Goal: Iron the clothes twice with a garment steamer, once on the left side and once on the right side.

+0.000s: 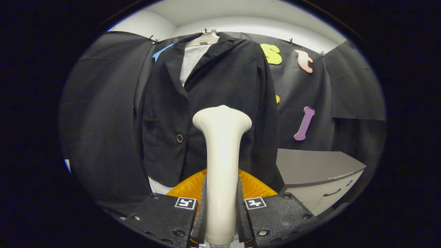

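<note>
A black jacket (220,89) over a white shirt (191,62) hangs on a pale hanger (206,38) against the booth's wall, straight ahead of the fingers. My gripper (221,210) is shut on a cream garment steamer (222,162), both fingers pressing on its upright handle. The steamer's flared head (222,119) stands in front of the jacket's lower middle, a little right of the front opening and the brown button (180,138). I cannot tell whether the head touches the cloth.
An orange ribbed disc (253,186) lies just beyond the fingers, below the jacket's hem. A grey cabinet (320,168) with a drawer handle stands to the right of the jacket. Black cloth hangs behind and to the left.
</note>
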`<control>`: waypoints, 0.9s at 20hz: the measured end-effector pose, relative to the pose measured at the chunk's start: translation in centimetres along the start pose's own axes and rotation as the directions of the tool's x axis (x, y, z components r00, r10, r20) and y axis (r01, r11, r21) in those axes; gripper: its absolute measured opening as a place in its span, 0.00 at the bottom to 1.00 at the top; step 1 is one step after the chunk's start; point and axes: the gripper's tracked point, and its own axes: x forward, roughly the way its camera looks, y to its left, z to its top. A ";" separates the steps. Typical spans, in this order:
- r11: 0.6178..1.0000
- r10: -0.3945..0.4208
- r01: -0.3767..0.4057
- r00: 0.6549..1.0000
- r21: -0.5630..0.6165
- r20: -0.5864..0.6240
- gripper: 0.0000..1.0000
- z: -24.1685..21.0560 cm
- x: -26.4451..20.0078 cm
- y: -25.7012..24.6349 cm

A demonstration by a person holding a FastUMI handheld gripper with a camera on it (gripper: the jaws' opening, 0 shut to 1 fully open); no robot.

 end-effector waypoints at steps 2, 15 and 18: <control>1.000 0.004 -0.005 1.000 -0.010 -0.023 0.38 -1.6 -0.1 0.2; 0.998 -0.018 0.002 0.968 -0.063 -0.250 0.38 -13.7 0.7 0.2; 0.997 -0.023 -0.001 0.954 -0.081 -0.300 0.38 -16.1 0.8 0.3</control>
